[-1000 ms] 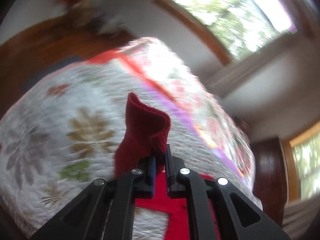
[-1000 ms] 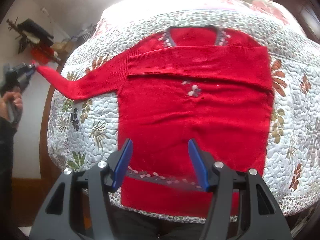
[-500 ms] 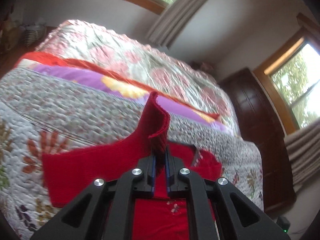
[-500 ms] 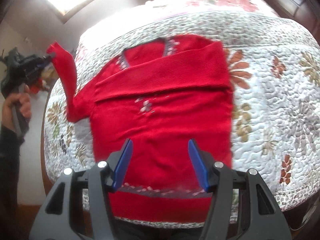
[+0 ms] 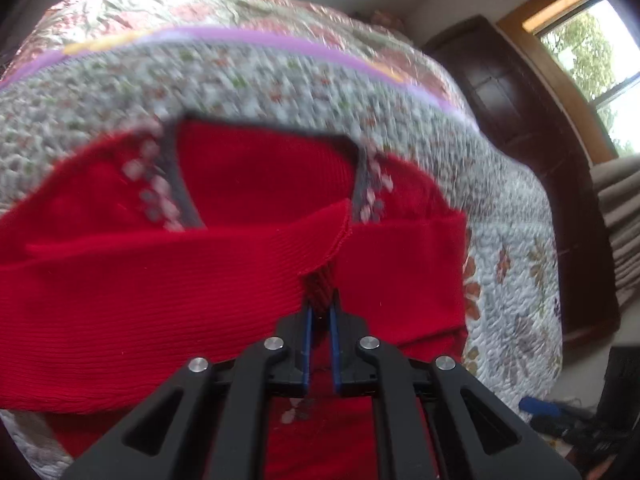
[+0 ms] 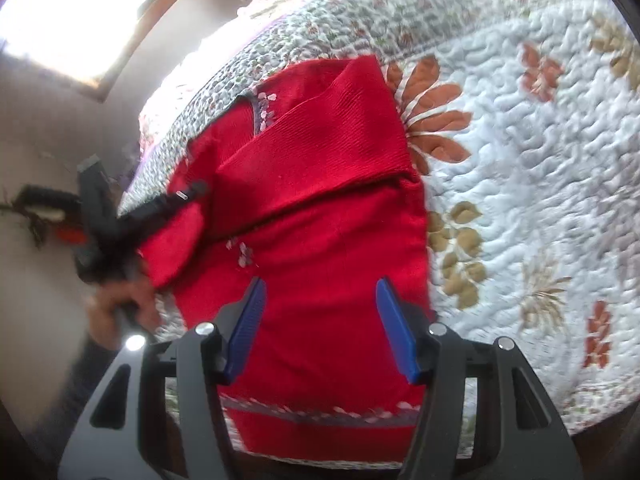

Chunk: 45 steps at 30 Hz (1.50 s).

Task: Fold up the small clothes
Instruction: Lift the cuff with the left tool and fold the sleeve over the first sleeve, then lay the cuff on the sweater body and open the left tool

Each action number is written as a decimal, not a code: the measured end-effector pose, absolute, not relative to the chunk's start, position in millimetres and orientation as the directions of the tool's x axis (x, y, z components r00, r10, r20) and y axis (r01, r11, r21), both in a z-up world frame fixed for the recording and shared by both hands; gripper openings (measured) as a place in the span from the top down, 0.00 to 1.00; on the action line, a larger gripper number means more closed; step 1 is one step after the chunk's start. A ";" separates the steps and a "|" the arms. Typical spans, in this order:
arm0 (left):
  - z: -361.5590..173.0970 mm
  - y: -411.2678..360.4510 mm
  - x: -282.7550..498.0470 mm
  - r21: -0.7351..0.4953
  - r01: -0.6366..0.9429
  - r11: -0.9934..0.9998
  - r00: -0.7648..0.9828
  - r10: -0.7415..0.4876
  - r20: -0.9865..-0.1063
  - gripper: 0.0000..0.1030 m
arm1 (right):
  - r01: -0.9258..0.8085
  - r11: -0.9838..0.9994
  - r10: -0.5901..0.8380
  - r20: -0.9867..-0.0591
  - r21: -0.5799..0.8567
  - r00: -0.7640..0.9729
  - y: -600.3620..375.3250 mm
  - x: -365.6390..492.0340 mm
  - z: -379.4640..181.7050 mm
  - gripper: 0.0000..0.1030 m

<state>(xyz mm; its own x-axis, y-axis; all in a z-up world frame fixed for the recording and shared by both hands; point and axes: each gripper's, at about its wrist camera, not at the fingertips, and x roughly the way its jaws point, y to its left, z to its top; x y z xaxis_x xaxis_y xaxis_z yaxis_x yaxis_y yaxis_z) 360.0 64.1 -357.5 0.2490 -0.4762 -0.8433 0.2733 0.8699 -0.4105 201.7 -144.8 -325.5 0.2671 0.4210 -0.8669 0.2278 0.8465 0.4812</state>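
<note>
Sweater (image 6: 320,248) is lying flat on the quilted bed (image 6: 520,160), left gripper (image 5: 319,316) jaws clamping its sleeve cuff (image 5: 320,280) over the chest, right gripper (image 6: 320,320) jaws hovering apart; releasing crooked risks a bunched fold.

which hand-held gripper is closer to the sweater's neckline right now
Left. The left hand-held gripper is shut on the sleeve cuff over the red sweater, just below the neckline. The right hand-held gripper hangs open near the hem.
</note>
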 end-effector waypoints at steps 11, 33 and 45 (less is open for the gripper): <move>-367.1 68.0 330.6 -0.412 0.282 0.867 0.250 -0.481 -0.840 0.40 | 0.128 0.741 0.631 -0.749 0.659 0.201 -113.5 292.5 -365.7 0.42; -360.6 206.7 211.9 -0.496 -0.063 0.866 0.232 -0.470 -0.851 0.39 | 0.009 0.788 0.614 -0.785 0.616 0.080 -28.8 366.9 -433.3 0.81; -348.1 224.9 204.1 -0.488 -0.092 0.868 0.253 -0.454 -0.855 0.39 | -0.024 0.786 0.615 -0.778 0.618 0.125 -30.7 370.4 -380.8 0.96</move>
